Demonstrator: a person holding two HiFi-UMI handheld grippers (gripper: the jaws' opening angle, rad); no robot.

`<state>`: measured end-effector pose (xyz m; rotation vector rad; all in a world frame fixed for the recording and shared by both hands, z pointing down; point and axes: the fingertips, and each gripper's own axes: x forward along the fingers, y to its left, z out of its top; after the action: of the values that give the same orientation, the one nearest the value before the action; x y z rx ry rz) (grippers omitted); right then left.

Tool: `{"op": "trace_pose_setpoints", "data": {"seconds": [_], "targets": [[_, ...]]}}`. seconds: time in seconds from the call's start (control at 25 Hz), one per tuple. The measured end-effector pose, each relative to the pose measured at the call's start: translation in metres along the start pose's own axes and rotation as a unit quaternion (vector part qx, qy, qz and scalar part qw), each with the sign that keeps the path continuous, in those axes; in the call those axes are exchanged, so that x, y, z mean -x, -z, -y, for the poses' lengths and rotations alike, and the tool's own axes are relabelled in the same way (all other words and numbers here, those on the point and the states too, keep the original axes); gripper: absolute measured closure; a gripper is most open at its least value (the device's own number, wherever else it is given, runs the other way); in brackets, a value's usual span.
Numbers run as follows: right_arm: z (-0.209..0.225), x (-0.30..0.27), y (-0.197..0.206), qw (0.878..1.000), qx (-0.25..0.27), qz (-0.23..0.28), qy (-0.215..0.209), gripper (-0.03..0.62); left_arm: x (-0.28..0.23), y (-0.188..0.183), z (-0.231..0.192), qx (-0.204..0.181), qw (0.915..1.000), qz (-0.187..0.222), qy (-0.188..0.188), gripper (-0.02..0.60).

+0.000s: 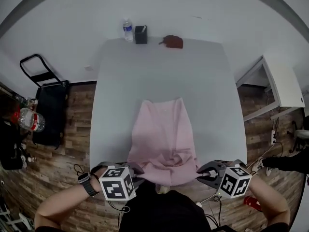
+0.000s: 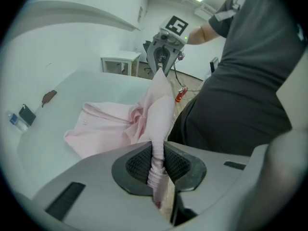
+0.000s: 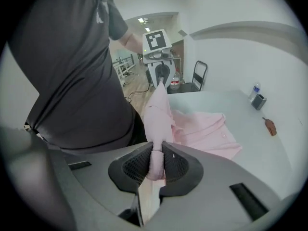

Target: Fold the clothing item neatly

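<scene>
The shirt [image 1: 161, 139], pale pink, lies on the near half of the table [image 1: 145, 71], midway between its left and right edges. Its near end is raised and stretched between the two grippers at the table's near edge. The left gripper [image 2: 158, 162] is clenched on a bunched corner of the cloth, which is pinched flat between the ribbed pads. The right gripper [image 3: 156, 162] grasps the opposite corner in the same way. Both point steeply down, just in front of the person's dark top. From each pinch the fabric runs taut to the other gripper and sags in folds onto the table.

The table is light grey and otherwise bare except at its far edge. There a bottle [image 1: 127, 30] and a black box [image 1: 140, 34] stand side by side left of centre, and a brown thing [image 1: 173, 41] lies just right of centre. The floor [image 1: 77, 129] is wood plank. A black trolley [image 1: 48, 100] and a large jug [image 1: 31, 121] stand off the table's left edge, and a white side table [image 1: 285, 83] off its right.

The bottle's label is too small to read. The gripper cubes carry black-and-white square markers only.
</scene>
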<state>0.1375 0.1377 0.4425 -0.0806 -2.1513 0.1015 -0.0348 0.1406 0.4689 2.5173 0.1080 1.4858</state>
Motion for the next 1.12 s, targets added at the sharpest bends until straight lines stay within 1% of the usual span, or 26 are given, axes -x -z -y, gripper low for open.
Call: {"op": "trace_pose_setpoints", "data": {"seconds": [0.08, 0.16, 0.24, 0.36, 0.56, 0.76, 0.88, 0.96, 1.12], "targets": [[0.031, 0.007, -0.007, 1.0, -0.03, 0.002, -0.007, 0.539, 0.014, -0.002, -0.03, 0.006, 0.9999, 0.004, 0.014, 0.535], [0.063, 0.01, -0.01, 0.998, -0.066, 0.007, -0.024, 0.539, 0.022, -0.001, -0.06, 0.022, 0.9992, 0.006, 0.034, 0.535], [0.098, 0.01, -0.009, 0.994, -0.102, 0.017, -0.042, 0.539, 0.023, 0.0, -0.091, 0.046, 0.9972, 0.008, 0.059, 0.535], [0.146, 0.002, -0.004, 0.987, -0.147, 0.025, -0.067, 0.539, 0.016, 0.003, -0.134, 0.084, 0.9917, 0.01, 0.097, 0.535], [0.211, -0.02, 0.019, 0.975, -0.191, 0.011, -0.108, 0.539, -0.005, 0.017, -0.195, 0.149, 0.9766, -0.007, 0.155, 0.535], [0.263, -0.049, 0.047, 0.961, -0.237, 0.005, -0.144, 0.539, -0.029, 0.04, -0.24, 0.212, 0.9559, -0.03, 0.201, 0.534], [0.289, -0.066, 0.057, 0.954, -0.256, 0.01, -0.158, 0.539, -0.043, 0.05, -0.261, 0.231, 0.9473, -0.042, 0.218, 0.534], [0.299, -0.079, 0.058, 0.952, -0.254, 0.011, -0.168, 0.538, -0.052, 0.054, -0.275, 0.235, 0.9448, -0.052, 0.223, 0.531], [0.308, -0.104, 0.062, 0.953, -0.246, -0.003, -0.177, 0.537, -0.072, 0.061, -0.301, 0.25, 0.9413, -0.075, 0.214, 0.526]]}}
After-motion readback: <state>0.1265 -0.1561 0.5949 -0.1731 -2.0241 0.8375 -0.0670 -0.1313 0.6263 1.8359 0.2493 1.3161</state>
